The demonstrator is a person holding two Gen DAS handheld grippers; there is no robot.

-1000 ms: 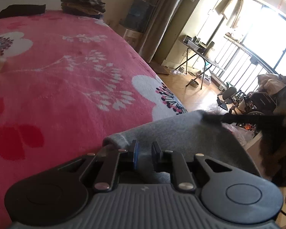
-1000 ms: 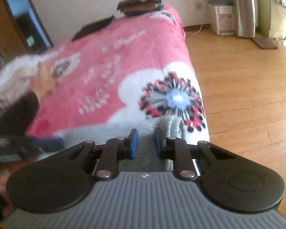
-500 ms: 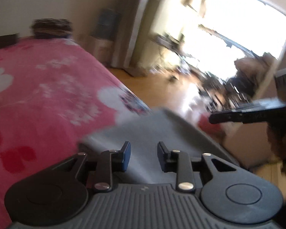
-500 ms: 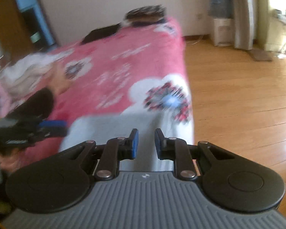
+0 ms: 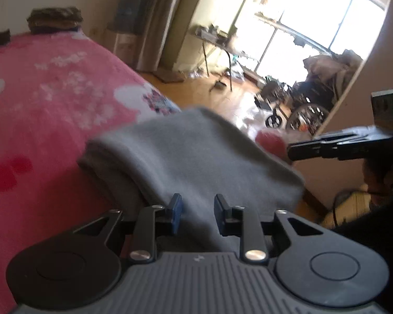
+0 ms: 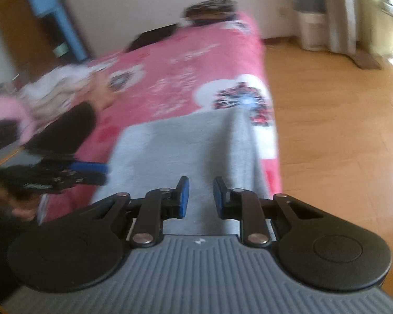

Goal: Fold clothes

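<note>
1. The jaws of the left gripper (image 5: 195, 213) stand apart with nothing between them; those of the right gripper (image 6: 198, 196) are likewise parted and empty.
2. The folded grey garment (image 5: 196, 157) lies just ahead of and under both pairs of jaws, at the near corner of the pink floral blanket (image 5: 39, 110).
3. Far beyond the jaws, a stack of dark folded clothes (image 6: 209, 7) sits at the blanket's far end.

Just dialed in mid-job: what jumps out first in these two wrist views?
The pink floral blanket covering the bed dominates both views. At its near end lies a folded grey garment, directly ahead of both open grippers, left and right. A stack of dark folded clothes sits at the bed's far end.
</note>
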